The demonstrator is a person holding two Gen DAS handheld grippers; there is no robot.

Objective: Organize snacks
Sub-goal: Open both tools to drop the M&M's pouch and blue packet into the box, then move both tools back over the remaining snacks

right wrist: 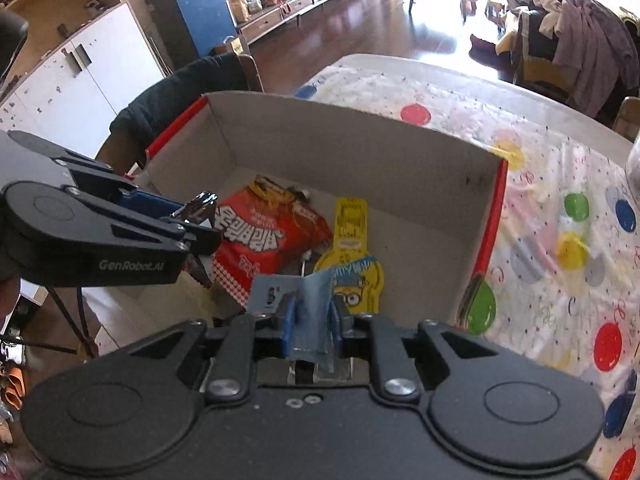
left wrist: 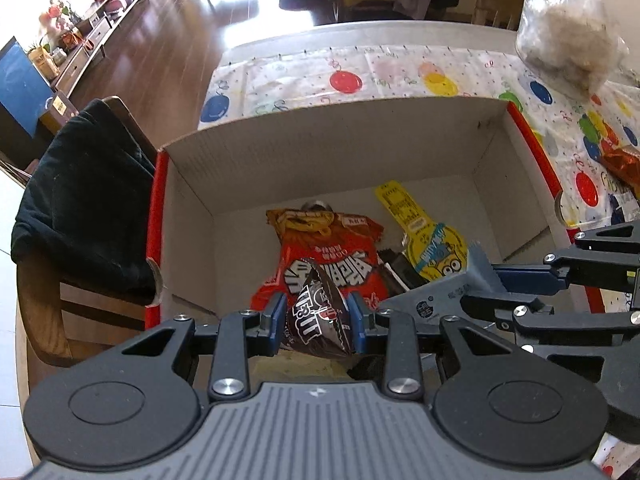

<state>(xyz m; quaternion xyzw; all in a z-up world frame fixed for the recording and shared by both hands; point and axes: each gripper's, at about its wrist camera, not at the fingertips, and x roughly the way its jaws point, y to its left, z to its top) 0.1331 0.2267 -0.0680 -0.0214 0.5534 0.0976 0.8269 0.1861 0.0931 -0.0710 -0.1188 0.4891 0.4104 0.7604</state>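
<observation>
An open cardboard box [left wrist: 332, 148] with red outer sides stands on the table; it also shows in the right wrist view [right wrist: 360, 152]. Inside lie a red-orange snack bag [left wrist: 328, 248], a yellow Minions packet [left wrist: 436, 252] and a dark packet. My left gripper [left wrist: 318, 316] is shut on a dark brown snack packet [left wrist: 320, 316] over the box's near edge. My right gripper [right wrist: 314, 316] is shut on a grey-blue packet [right wrist: 312, 308], also above the box; it shows in the left wrist view [left wrist: 452, 292]. The left gripper with its packet shows at the left of the right wrist view [right wrist: 196, 220].
A tablecloth [left wrist: 360, 76] with coloured dots covers the table. A clear bag of white stuff [left wrist: 568, 40] stands at the far right. An orange wrapper [left wrist: 620, 164] lies right of the box. A chair with a black cushion [left wrist: 76, 208] stands left of the box.
</observation>
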